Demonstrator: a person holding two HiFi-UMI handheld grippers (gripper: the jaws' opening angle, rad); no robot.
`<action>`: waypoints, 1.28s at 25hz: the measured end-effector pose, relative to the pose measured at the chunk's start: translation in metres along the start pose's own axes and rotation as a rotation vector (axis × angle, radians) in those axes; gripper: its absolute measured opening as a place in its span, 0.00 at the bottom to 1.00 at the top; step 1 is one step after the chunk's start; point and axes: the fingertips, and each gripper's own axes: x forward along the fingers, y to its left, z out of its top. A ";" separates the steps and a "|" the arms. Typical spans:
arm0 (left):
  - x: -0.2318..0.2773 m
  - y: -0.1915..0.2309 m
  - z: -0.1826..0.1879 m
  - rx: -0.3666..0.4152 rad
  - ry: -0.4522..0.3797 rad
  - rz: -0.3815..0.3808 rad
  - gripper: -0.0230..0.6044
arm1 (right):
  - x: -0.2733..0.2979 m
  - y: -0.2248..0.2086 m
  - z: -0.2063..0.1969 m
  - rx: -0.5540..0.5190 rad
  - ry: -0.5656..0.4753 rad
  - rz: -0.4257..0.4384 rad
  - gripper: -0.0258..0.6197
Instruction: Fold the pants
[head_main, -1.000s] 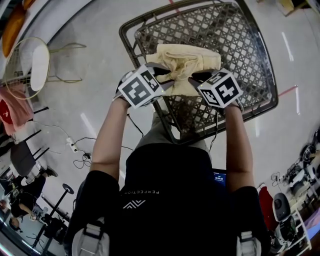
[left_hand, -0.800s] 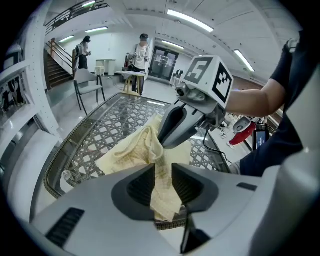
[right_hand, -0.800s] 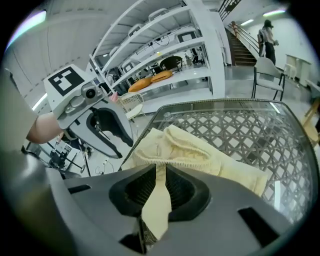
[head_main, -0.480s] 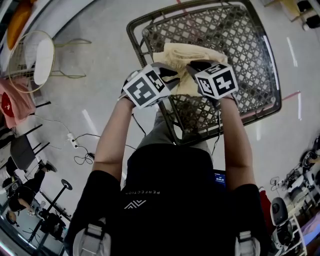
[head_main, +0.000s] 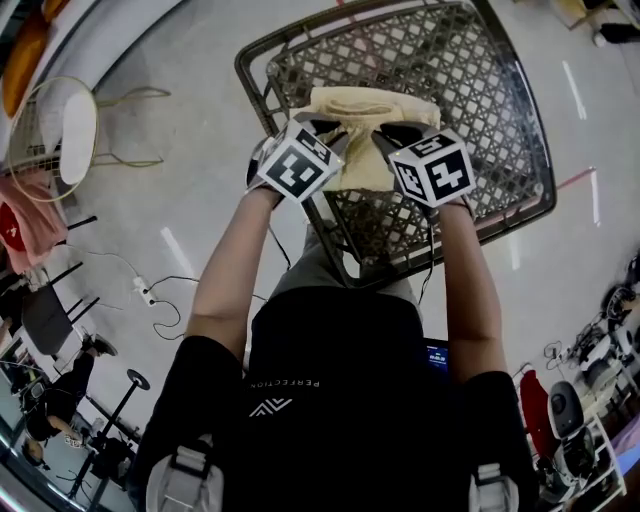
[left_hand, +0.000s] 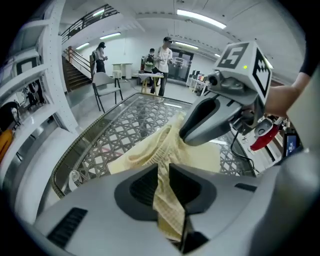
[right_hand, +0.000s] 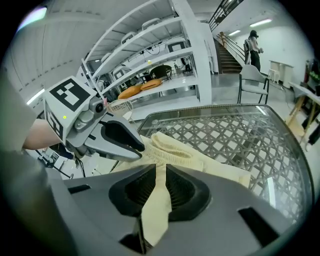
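Head view: L claw (head_main: 333, 140), R claw (head_main: 392, 137) hide pants (head_main: 372, 104) edge.

Lattice table (head_main: 480, 80); wire chair (head_main: 78, 125) at left; power strip (head_main: 143, 290) on floor; people (left_hand: 165, 50) standing beyond.

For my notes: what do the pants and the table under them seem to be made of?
Pants: soft pale-yellow cloth with a matte finish, probably a knit. It bunches limply and shows a ribbed band in the right gripper view.
Table: dark lattice in a dark rounded rim, likely metal or woven wicker. It appears to sit under a glossy clear top, since light streaks reflect off it.
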 end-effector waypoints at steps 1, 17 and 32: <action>0.001 0.001 0.000 0.000 0.000 0.015 0.15 | -0.003 -0.001 -0.001 0.004 -0.007 -0.005 0.16; -0.031 -0.018 0.004 -0.215 -0.115 0.118 0.06 | -0.045 0.001 -0.014 0.103 -0.155 -0.121 0.12; -0.051 -0.083 -0.027 -0.318 -0.162 0.144 0.06 | -0.077 0.040 -0.047 0.199 -0.313 -0.190 0.10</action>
